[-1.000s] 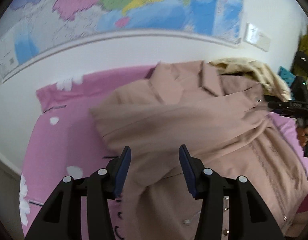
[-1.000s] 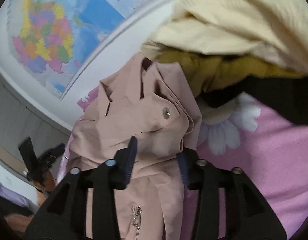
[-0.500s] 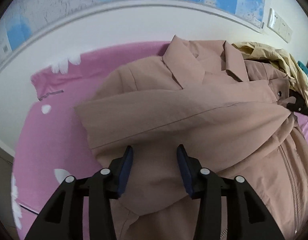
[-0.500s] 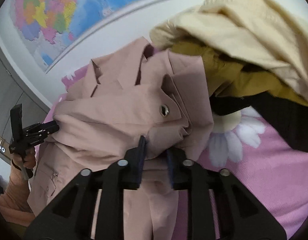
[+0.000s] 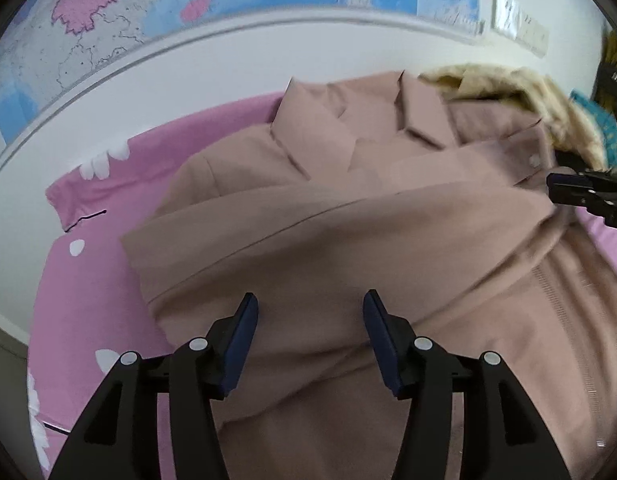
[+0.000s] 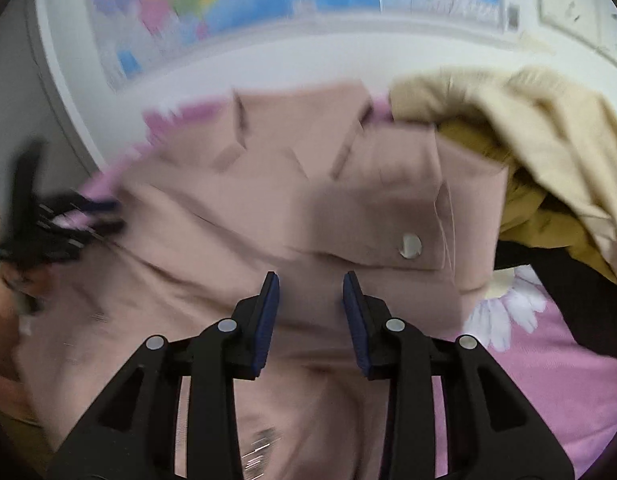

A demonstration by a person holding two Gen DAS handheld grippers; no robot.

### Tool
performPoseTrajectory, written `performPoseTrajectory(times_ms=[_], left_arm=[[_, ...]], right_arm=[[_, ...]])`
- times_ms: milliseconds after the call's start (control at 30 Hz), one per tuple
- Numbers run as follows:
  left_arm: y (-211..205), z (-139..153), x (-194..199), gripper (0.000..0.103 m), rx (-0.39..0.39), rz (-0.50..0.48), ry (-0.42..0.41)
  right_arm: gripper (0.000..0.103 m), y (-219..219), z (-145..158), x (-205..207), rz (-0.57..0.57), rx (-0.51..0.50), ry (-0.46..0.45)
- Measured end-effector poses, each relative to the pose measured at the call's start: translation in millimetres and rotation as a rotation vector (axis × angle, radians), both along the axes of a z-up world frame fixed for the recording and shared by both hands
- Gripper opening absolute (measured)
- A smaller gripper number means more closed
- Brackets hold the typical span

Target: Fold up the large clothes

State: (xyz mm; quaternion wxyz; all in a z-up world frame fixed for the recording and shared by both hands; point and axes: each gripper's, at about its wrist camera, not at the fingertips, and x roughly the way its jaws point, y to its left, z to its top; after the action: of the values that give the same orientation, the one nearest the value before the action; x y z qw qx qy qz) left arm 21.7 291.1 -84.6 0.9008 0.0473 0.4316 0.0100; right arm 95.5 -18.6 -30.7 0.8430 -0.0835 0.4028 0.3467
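Note:
A dusty-pink jacket [image 5: 348, 208] lies collar-up on a pink flowered bedsheet [image 5: 92, 280], with one sleeve folded across its chest. My left gripper [image 5: 308, 320] is open and empty, just above the folded sleeve. My right gripper [image 6: 310, 300] is open and empty over the jacket's right side [image 6: 268, 200], just below the cuff with its silver snap button [image 6: 409, 246]. The right gripper also shows at the right edge of the left wrist view [image 5: 584, 194], and the left gripper is a dark blur at the left of the right wrist view [image 6: 48, 220].
A heap of cream and mustard clothes [image 6: 528, 140] lies against the jacket's right shoulder, with dark fabric [image 6: 580, 292] below it. A white wall with a large map [image 5: 228, 4] stands behind the bed. Bare pink sheet [image 6: 548, 380] shows to the right.
My right gripper has let go of the sleeve cuff and opened, and the cuff now lies on the jacket. My left gripper stayed open and pulled back slightly.

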Motion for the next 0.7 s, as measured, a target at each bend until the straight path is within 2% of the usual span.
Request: performPoseTrajectory(times_ms=[67, 100, 200, 333, 467, 567, 700], left_arm=[[4, -8, 6, 0.053, 0.001, 0.028, 0.018], [5, -7, 6, 0.053, -0.004, 0.03, 0.01], [6, 1, -4, 0.054, -0.017, 0.037, -0.017], [7, 18, -38, 0.058, -0.042, 0.033, -0.089], [6, 27, -74, 0.059, -0.081, 0.025, -0.13], [6, 26, -101, 0.067, -0.105, 0.029, -0.15], [15, 13, -136, 0.068, -0.167, 0.068, -0.13]], right_arm=[[0.028, 2, -16, 13, -0.042, -0.033, 0.008], [0.028, 0, -16, 15, -0.047, -0.018, 0.015], [0.034, -13, -1, 7, -0.066, 0.04, 0.01], [0.042, -41, 19, -21, -0.035, 0.138, 0.015], [0.047, -65, 24, -54, -0.012, 0.176, 0.034], [0.052, -79, 16, -75, -0.019, 0.194, 0.055], [0.055, -103, 1, -99, -0.05, 0.205, 0.103]])
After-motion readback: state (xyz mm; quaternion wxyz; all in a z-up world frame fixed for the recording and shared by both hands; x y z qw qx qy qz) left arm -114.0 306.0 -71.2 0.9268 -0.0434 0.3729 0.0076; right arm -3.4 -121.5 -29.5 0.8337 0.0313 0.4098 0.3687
